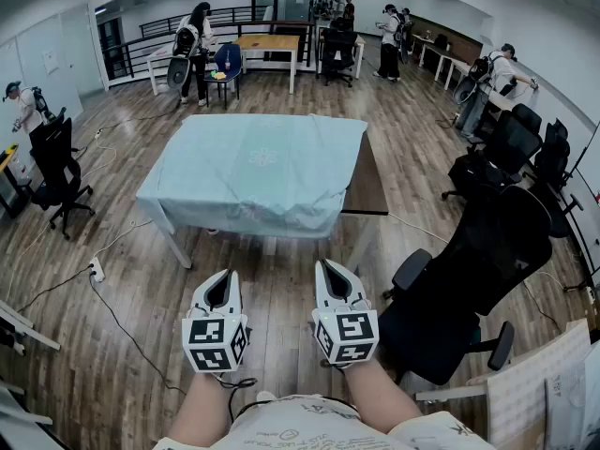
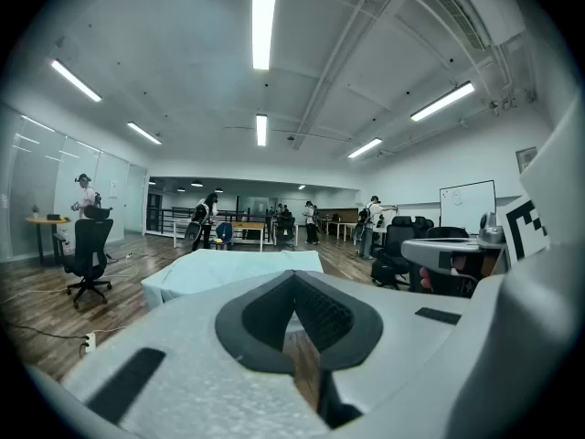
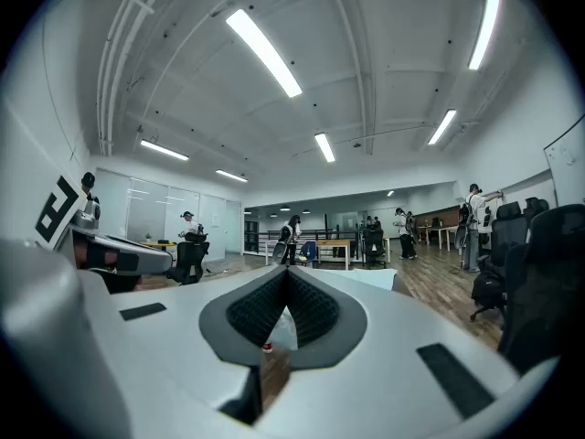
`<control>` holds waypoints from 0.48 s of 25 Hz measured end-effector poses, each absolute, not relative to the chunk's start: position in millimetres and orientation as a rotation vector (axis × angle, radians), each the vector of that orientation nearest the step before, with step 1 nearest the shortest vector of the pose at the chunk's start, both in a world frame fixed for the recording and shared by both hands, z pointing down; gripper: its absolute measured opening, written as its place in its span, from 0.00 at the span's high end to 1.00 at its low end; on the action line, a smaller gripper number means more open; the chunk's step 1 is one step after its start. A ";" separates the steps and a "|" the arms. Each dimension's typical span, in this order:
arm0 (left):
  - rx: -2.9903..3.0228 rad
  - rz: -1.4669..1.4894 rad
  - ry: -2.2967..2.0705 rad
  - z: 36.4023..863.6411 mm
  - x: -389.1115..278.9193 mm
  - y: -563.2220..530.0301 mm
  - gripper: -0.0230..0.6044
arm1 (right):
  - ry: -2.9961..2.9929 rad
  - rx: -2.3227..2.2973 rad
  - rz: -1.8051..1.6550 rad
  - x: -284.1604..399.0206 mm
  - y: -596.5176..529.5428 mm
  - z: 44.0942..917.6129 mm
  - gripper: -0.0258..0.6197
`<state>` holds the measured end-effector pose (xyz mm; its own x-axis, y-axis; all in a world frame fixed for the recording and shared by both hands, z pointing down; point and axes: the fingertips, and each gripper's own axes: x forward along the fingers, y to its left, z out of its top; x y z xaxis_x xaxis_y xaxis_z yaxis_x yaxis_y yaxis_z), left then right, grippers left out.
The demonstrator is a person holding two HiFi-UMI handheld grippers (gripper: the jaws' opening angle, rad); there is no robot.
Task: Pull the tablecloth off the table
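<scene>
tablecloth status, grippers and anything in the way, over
Left gripper and right gripper both shut, empty, short of the table. Tablecloth spread flat on it, untouched. Black office chair at right, off the direct line.

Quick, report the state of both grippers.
Left gripper: shut, holding nothing, short of the tablecloth.
Right gripper: shut, holding nothing.

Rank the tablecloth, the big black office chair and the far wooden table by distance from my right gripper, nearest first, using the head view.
1. The black office chair, just to the right of the right gripper.
2. The tablecloth, ahead and slightly left.
3. The wooden table, far off at the back of the room.
</scene>
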<state>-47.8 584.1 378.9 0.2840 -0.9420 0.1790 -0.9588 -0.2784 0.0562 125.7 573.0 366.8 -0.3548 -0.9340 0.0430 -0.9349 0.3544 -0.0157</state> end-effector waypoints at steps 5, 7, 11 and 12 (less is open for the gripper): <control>2.379 0.155 -1.766 383.8 -48.6 583.8 0.95 | -2.596 1.801 0.069 127.2 572.3 364.3 0.94; 2.373 0.159 -1.761 386.9 -51.5 583.7 0.95 | -2.592 1.830 0.088 129.3 570.6 364.8 0.94; 2.368 0.164 -1.746 391.6 -61.1 581.7 0.95 | -2.587 1.848 0.117 123.2 567.4 367.4 0.94; 2.370 0.165 -1.743 392.4 -64.0 581.0 0.95 | -2.592 1.843 0.117 118.8 567.0 367.9 0.94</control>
<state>-64.0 581.0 392.4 0.3007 -0.9317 0.2037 -0.9534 -0.2880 0.0900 118.8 567.0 367.9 -0.3289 -0.9443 0.0088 -0.9413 0.3271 -0.0836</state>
